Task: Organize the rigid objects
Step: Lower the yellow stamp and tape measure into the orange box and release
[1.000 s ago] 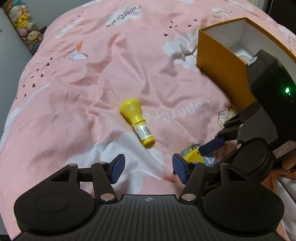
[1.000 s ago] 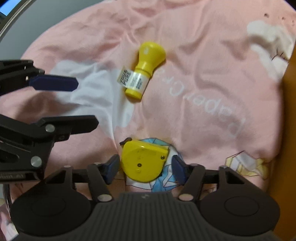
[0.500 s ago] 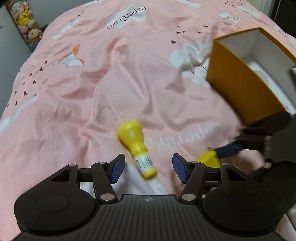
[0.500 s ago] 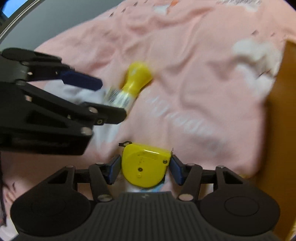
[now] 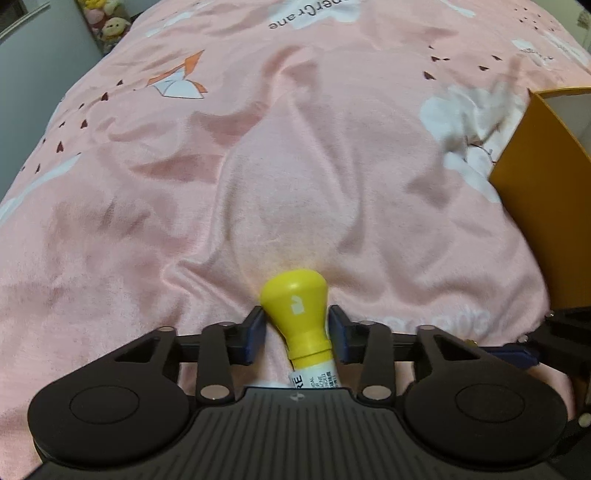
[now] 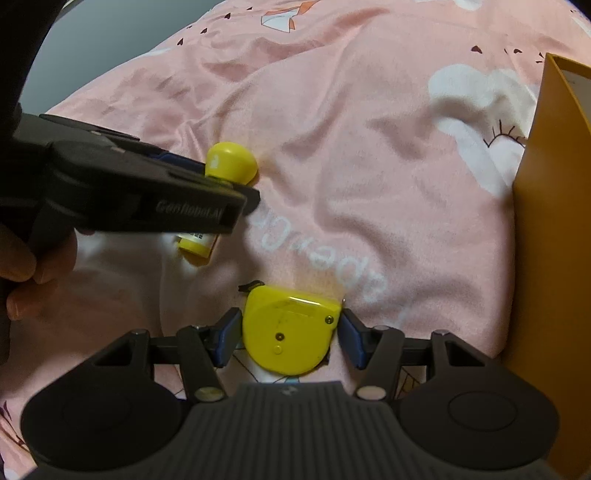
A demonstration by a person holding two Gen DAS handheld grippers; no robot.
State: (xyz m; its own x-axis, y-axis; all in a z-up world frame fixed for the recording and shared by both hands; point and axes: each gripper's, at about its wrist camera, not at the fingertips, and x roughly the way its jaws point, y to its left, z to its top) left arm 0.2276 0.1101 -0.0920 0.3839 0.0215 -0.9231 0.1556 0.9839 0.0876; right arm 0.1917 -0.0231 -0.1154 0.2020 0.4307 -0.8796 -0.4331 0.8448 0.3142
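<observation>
A yellow bulb-headed bottle with a white label lies on the pink blanket. My left gripper has closed around its neck, the blue pads touching both sides. The bottle also shows in the right wrist view, partly hidden by the left gripper's body. My right gripper is shut on a yellow tape measure and holds it just above the blanket.
An orange open box with a white inside stands at the right, and shows in the right wrist view. Plush toys sit at the far left beyond the bed. A hand holds the left gripper.
My left gripper moved forward over the bottle and closed on its neck. My right gripper closed on the tape measure and lifted it a little.
</observation>
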